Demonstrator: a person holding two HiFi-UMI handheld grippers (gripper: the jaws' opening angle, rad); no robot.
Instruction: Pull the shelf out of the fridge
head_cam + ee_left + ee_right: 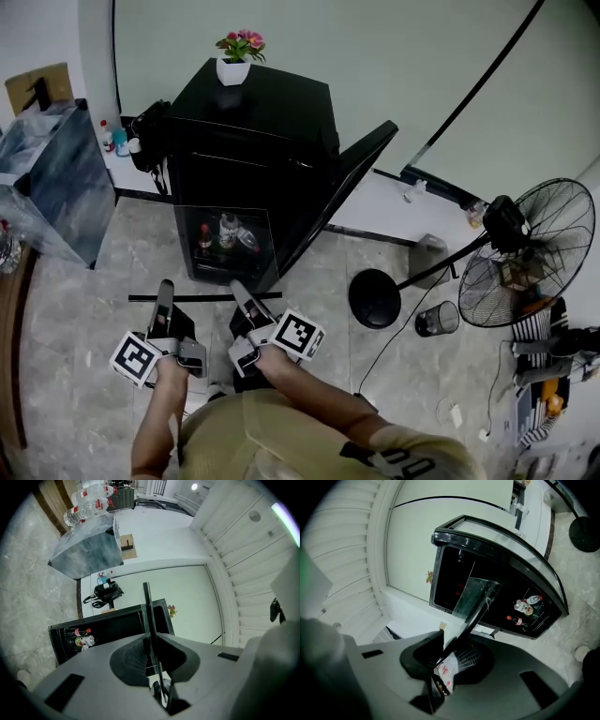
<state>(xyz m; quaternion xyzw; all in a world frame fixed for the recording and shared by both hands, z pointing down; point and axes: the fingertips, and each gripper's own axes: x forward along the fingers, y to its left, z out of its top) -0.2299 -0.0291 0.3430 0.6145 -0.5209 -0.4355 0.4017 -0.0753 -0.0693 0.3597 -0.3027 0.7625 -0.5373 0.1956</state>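
Note:
The black mini fridge [253,122] stands against the wall with its door [352,173] swung open to the right. Bottles [225,234] stand in its lowest compartment. The shelf [206,297], a glass pane with a thin black rim, hangs level in front of the fridge, clear of it. My left gripper [164,292] grips its left part and my right gripper [242,295] its right part. In the left gripper view the shelf [147,616] runs edge-on between the shut jaws of the left gripper [152,653]. In the right gripper view the right gripper [452,651] clamps the shelf [476,597] at its rim.
A pedestal fan [530,253] leans at the right, its round base [375,298] on the floor near the fridge door. A small bin [437,319] stands beside it. A flower pot [236,58] tops the fridge. A marbled cabinet [52,178] stands at the left.

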